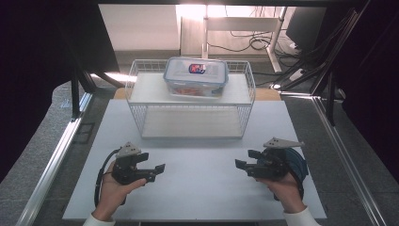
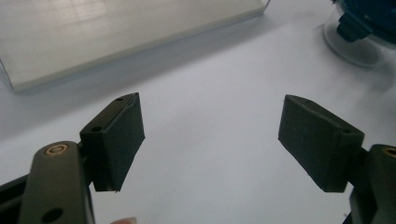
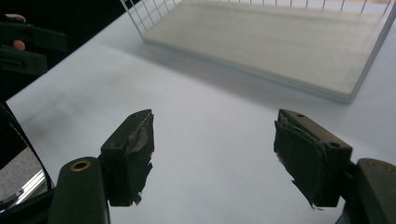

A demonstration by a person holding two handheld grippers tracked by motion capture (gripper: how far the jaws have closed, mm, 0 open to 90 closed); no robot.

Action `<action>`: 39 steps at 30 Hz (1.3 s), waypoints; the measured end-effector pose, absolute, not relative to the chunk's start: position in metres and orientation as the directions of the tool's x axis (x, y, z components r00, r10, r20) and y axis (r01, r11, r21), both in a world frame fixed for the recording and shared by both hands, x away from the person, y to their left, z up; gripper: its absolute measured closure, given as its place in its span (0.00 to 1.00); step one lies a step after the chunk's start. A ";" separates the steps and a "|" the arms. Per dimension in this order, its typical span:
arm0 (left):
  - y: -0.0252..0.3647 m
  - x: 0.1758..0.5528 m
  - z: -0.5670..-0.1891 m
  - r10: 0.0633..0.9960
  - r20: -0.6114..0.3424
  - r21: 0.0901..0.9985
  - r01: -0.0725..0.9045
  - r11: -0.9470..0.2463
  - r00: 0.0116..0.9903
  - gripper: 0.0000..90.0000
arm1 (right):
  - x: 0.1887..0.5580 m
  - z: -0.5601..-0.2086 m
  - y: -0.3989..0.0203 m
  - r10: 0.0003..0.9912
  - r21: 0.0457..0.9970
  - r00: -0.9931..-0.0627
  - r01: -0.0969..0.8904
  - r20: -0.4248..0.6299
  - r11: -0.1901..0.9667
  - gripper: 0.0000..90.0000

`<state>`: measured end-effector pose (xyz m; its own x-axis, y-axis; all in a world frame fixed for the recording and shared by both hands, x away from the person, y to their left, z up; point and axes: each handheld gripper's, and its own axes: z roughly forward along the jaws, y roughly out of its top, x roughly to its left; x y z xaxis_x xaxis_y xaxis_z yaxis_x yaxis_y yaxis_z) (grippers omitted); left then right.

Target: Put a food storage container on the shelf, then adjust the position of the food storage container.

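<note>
Both open and empty: left claw (image 1: pixel 160 168) and right claw (image 1: pixel 241 161), low over white surface (image 1: pixel 202 188); lidded container (image 1: pixel 196 76) ahead on wire rack (image 1: pixel 190 94), midway between, long axis crosswise.

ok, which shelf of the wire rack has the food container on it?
The top shelf: the lidded clear container with blue clips sits there, toward the right. The lower shelf, nearer both grippers, is bare.
</note>
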<state>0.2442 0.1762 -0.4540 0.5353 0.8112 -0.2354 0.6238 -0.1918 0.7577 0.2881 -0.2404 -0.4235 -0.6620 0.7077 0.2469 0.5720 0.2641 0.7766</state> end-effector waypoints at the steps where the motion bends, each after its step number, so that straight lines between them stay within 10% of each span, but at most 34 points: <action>1: 0.176 0.244 -0.454 0.811 -0.235 0.758 0.624 -0.192 0.535 0.24 | 0.288 -0.426 -0.241 0.709 0.772 -0.659 0.578 0.250 0.265 0.32; 25: 0.177 0.248 -0.466 0.813 -0.233 0.736 0.643 -0.211 0.533 0.23 | 0.285 -0.437 -0.253 0.729 0.756 -0.642 0.594 0.239 0.274 0.34; 39: 0.173 0.253 -0.473 0.817 -0.192 0.718 0.645 -0.260 0.543 0.21 | 0.297 -0.433 -0.281 0.774 0.742 -0.599 0.612 0.207 0.275 0.52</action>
<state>0.2529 0.1733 -0.4727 0.5431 0.8173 -0.1924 0.6454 -0.2597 0.7183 0.2970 -0.2814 -0.4329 -0.5987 0.7737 0.2072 0.6120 0.2749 0.7415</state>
